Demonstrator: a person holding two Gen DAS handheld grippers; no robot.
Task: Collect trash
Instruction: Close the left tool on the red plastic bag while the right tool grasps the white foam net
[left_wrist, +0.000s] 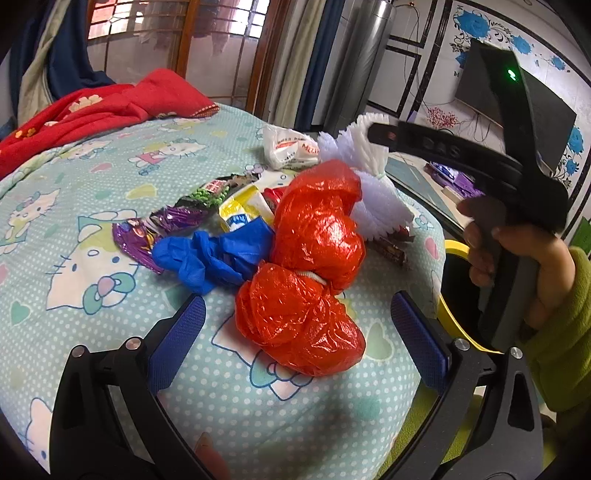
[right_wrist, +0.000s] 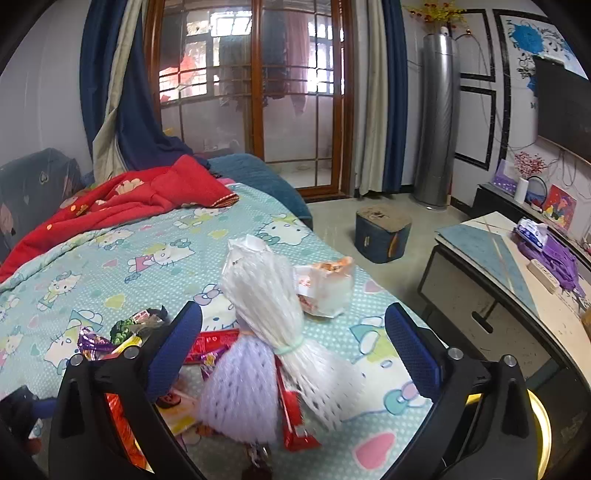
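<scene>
Trash lies in a pile on the bed. In the left wrist view a crumpled red plastic bag (left_wrist: 310, 273) sits closest, between the fingers of my open left gripper (left_wrist: 299, 332), which is empty. Behind it lie a blue glove (left_wrist: 210, 254), purple (left_wrist: 136, 236) and green (left_wrist: 210, 194) snack wrappers, a yellow packet (left_wrist: 240, 210) and white foam netting (left_wrist: 373, 206). My right gripper (right_wrist: 293, 354) is open around the white and lilac foam netting (right_wrist: 266, 306), not closed on it. Red wrappers (right_wrist: 291, 417) lie under the netting. A white plastic bag (right_wrist: 325, 288) lies beyond.
The bed has a Hello Kitty sheet (left_wrist: 92, 184) and a red blanket (right_wrist: 129, 199) at the far end. A yellow-rimmed bin (left_wrist: 454, 302) stands by the bed's right edge. A low table (right_wrist: 498, 266) and a small stool (right_wrist: 382, 230) stand on the floor to the right.
</scene>
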